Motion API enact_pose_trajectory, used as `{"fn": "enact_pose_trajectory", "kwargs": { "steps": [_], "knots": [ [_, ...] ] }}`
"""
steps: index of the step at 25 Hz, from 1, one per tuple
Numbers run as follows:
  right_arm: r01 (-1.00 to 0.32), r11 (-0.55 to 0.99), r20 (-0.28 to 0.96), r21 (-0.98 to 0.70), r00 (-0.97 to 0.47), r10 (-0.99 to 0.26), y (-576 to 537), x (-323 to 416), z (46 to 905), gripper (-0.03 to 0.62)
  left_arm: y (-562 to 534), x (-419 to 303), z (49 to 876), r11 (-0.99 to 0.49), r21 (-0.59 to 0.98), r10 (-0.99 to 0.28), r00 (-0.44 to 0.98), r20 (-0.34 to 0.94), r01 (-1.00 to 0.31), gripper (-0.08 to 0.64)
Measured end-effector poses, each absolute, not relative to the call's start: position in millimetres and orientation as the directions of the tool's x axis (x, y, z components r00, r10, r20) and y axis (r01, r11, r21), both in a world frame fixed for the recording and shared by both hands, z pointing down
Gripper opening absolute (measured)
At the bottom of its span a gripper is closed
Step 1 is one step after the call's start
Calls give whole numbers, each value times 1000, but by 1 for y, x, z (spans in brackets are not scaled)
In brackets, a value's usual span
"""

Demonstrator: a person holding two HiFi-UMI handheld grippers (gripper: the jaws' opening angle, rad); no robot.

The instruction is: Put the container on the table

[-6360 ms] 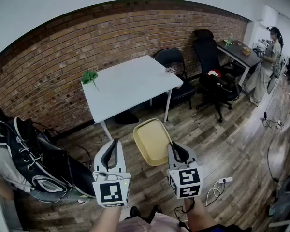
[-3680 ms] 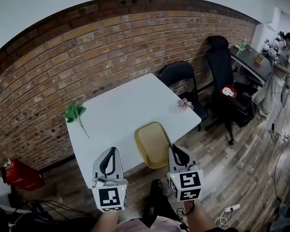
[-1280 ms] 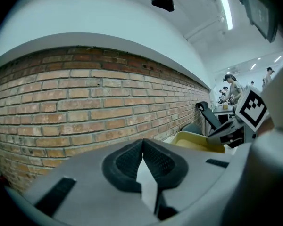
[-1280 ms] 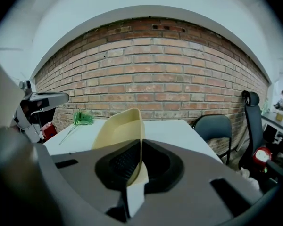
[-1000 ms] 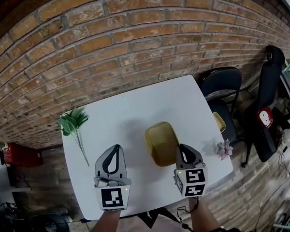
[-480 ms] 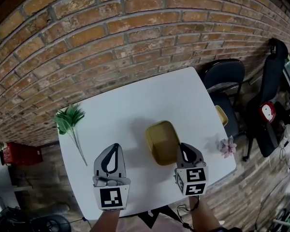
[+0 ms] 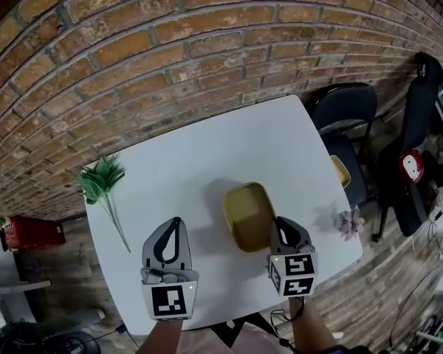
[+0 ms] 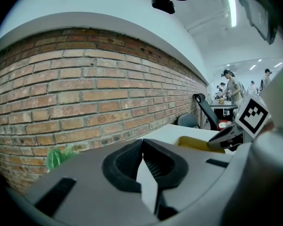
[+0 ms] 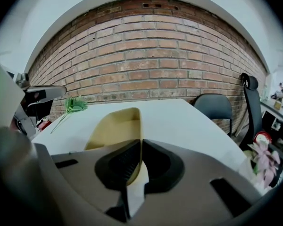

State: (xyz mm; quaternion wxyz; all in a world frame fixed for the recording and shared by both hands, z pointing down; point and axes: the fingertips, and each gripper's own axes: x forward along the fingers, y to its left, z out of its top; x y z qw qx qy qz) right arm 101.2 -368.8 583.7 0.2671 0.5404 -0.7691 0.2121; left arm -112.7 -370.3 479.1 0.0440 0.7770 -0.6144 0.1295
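Brought container (image 7: 247, 216) from out over the floor, well short of the table (image 7: 207, 142), to above the table's near half; hardly shifted at all over the last half second.

Held now over the table's near-right part, long side running away from the table's near edge. Cannot tell whether bottom touches the table top. Noted a faint shadow on the table just left of it, so probably a small gap yet.

Clamped by right gripper (image 7: 283, 224) on the thin wall at the end closest to the table's near edge, one pad inside the wall and one outside. Left gripper (image 7: 174, 223) over the table's near-left part, apart from the container, jaws pressed together on nothing.

Also on the table: green sprig (image 7: 102, 181) at the far-left edge, pink flower (image 7: 348, 223) at the right edge.

Judged light, thin-walled, and stiff enough to hang from one wall without sagging. Smooth-looking, so liable to slip or pivot between the pads. Best taken by the rim wall, as now. Lower level; let go only once flat on the table.
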Motion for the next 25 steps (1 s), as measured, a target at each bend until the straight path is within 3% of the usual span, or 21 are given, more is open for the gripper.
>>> {"fn": "enact_pose_trajectory", "kwargs": {
  "steps": [13, 20, 25],
  "knots": [
    [-947, 318, 663, -47, -267, -699, -369, 103, 598, 31, -374, -111, 484, -249, -91, -939, 218, 267, -964, 11],
    [-948, 313, 672, -53, -266, -691, -368, 105, 601, 91, -375, -108, 485, -254, -88, -936, 222, 272, -963, 11],
    [-950, 308, 657, -44, -260, -708, -368, 108, 593, 95, -374, -105, 479, -259, -93, -939, 228, 257, -961, 11]
  ]
}}
